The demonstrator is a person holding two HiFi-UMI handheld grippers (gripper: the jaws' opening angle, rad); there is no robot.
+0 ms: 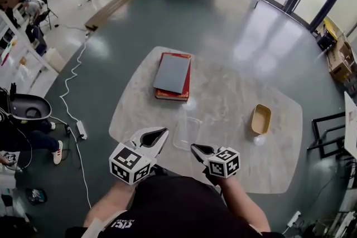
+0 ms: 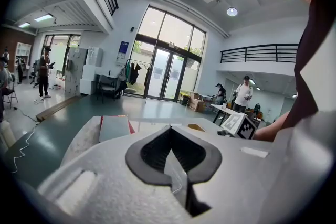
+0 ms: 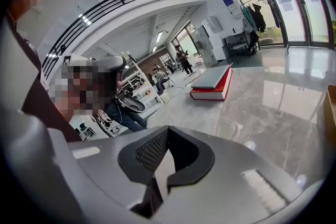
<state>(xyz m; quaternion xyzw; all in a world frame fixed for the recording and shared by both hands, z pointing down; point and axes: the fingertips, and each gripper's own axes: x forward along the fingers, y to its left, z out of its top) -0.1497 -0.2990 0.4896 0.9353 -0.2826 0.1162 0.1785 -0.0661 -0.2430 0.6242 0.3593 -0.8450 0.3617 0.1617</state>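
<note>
Head view: clear container (image 1: pixel 187 132) at the tabletop's (image 1: pixel 234 92) near edge, between my left gripper (image 1: pixel 165 131) and right gripper (image 1: pixel 193 147). Both gripper views show my fingers pressed together, holding nothing. Left gripper view adds glass doors (image 2: pixel 168 73) beyond the grey floor (image 1: pixel 240 25).

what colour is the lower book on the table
Red lower book, best in right gripper view.
</note>
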